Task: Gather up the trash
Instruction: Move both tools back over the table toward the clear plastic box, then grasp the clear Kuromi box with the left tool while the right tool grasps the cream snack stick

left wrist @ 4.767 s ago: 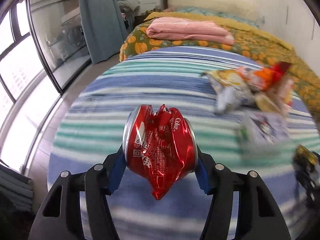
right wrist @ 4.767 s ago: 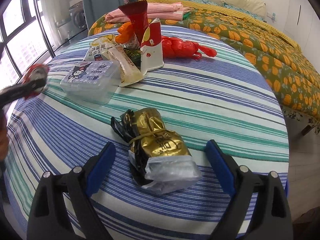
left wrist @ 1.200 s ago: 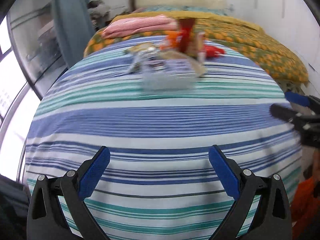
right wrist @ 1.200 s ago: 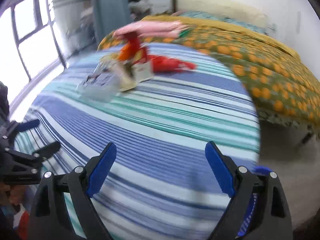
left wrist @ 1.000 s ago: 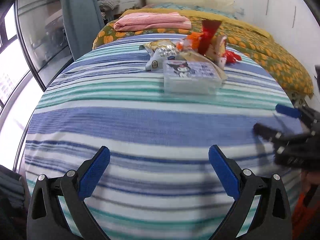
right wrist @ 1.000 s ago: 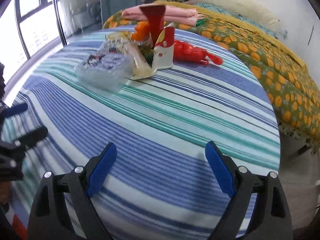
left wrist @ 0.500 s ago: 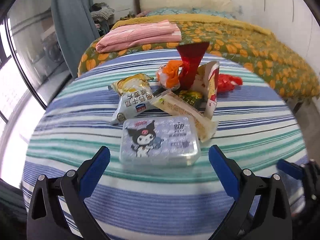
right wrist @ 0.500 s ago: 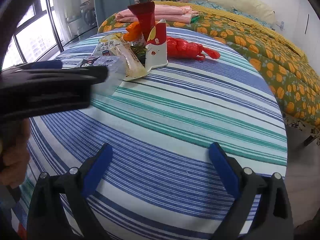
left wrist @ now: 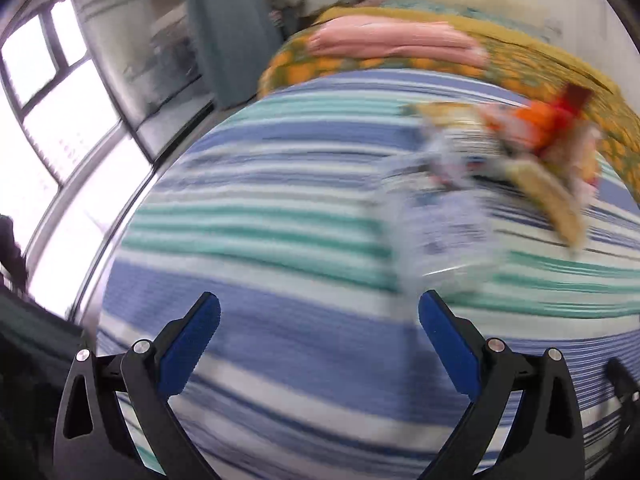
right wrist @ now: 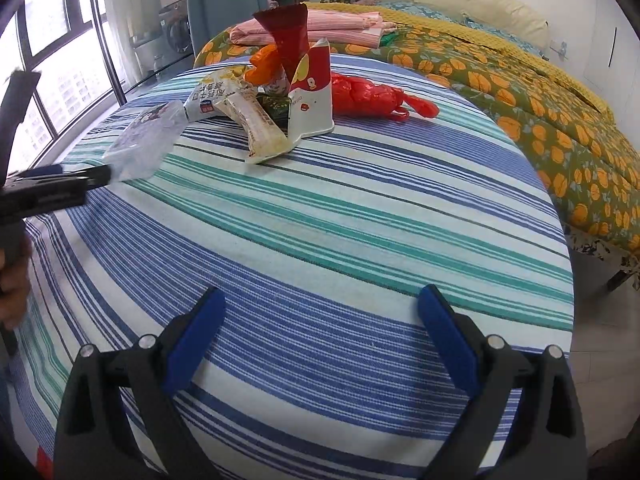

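Several wrappers sit heaped at the far side of your striped tabletop [right wrist: 360,220], likely piled there so one reach clears them. Your right tool [right wrist: 320,328] hangs released over bare cloth, nothing between its blue pads. Your left tool [left wrist: 320,332] is spread too; in the right wrist view its tip seems to meet the clear plastic box [right wrist: 144,140], though blur leaves that unsure. A red snack bag [right wrist: 288,40] stands upright, and a red plastic bag [right wrist: 372,96] lies crumpled beside the heap.

Striped tbl [right wrist: 360,240]: wrapper pile [right wrist: 276,112], red bag [right wrist: 372,98], prob. clear box [right wrist: 148,136].
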A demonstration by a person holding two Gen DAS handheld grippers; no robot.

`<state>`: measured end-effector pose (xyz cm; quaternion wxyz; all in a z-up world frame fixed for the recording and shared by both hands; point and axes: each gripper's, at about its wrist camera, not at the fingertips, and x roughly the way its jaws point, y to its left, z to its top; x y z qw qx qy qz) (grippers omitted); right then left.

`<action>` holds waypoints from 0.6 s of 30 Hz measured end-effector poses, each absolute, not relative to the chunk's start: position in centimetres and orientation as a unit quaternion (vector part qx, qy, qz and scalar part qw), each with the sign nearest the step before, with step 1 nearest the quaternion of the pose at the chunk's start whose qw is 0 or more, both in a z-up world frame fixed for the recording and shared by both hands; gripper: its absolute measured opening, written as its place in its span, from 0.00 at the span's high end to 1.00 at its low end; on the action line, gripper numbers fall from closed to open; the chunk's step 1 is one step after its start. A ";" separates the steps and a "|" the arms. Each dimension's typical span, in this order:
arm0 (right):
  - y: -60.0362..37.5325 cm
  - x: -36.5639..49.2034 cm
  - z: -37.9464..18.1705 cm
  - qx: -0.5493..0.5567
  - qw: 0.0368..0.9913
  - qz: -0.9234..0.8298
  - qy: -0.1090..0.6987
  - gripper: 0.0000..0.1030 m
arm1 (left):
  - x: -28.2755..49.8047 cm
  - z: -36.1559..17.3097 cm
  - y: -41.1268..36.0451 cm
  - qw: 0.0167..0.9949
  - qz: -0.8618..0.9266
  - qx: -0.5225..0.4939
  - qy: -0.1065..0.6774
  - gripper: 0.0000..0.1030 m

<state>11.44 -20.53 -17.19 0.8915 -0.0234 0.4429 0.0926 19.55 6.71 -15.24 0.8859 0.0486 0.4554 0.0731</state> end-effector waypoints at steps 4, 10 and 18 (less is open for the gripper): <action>-20.5 11.5 -17.2 -0.024 0.892 0.092 0.443 0.09 | 19.0 -14.1 8.3 0.892 0.029 -0.011 0.450 0.04; -20.6 11.5 -17.2 -0.024 0.892 0.092 0.443 0.09 | 21.8 -12.8 2.6 0.896 -0.022 -0.012 0.443 0.04; -20.7 11.6 -17.2 -0.023 0.892 0.088 0.443 0.09 | 25.5 -15.9 2.8 0.874 0.023 -0.024 0.485 0.04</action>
